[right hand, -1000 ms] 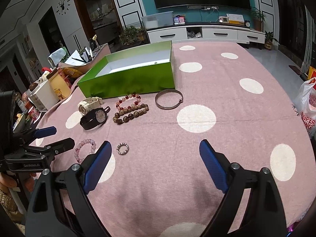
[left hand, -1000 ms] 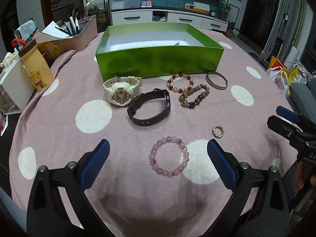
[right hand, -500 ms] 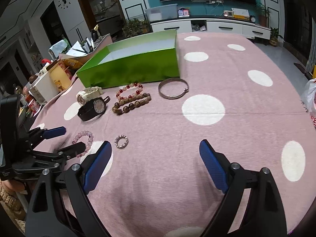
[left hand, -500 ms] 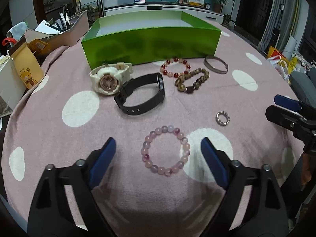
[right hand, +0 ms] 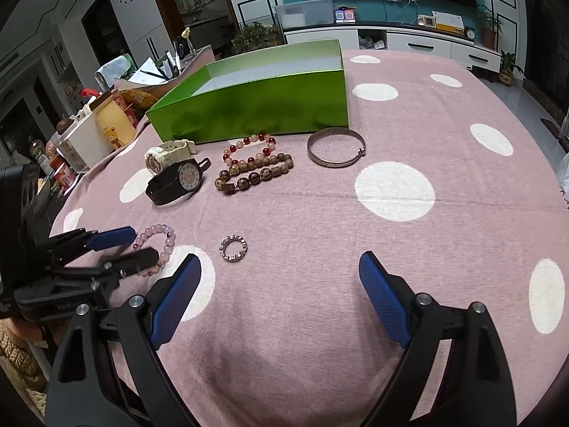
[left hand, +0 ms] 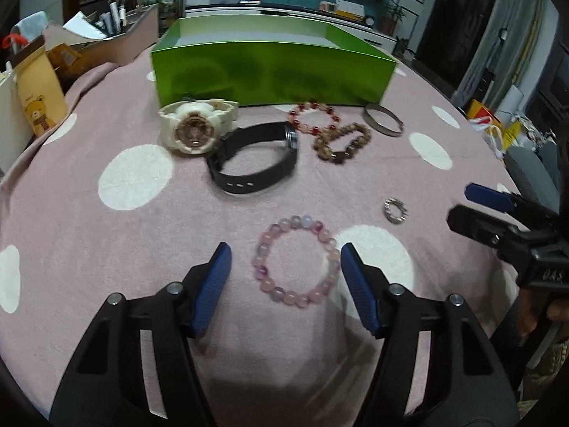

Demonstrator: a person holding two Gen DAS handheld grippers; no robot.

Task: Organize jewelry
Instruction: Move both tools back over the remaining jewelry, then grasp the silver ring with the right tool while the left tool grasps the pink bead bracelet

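watches [left hand: 227,142] before box [left hand: 274,71], bracelets [left hand: 330,128] right

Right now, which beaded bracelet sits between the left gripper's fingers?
The pale pink round-bead bracelet, lying flat between the open left gripper. The red-and-pink one and brown wooden one lie near the green box.

A pink tablecloth with white dots [right hand: 409,114] covers the table; a yellow bear-print carton [left hand: 37,89] stands at its left edge beside a tray of pens [left hand: 117,32].

Left gripper [left hand: 284,270] hangs low with jaws spread wide (blue pads facing inward); right gripper [right hand: 279,286] likewise gapes, empty, off to its side.
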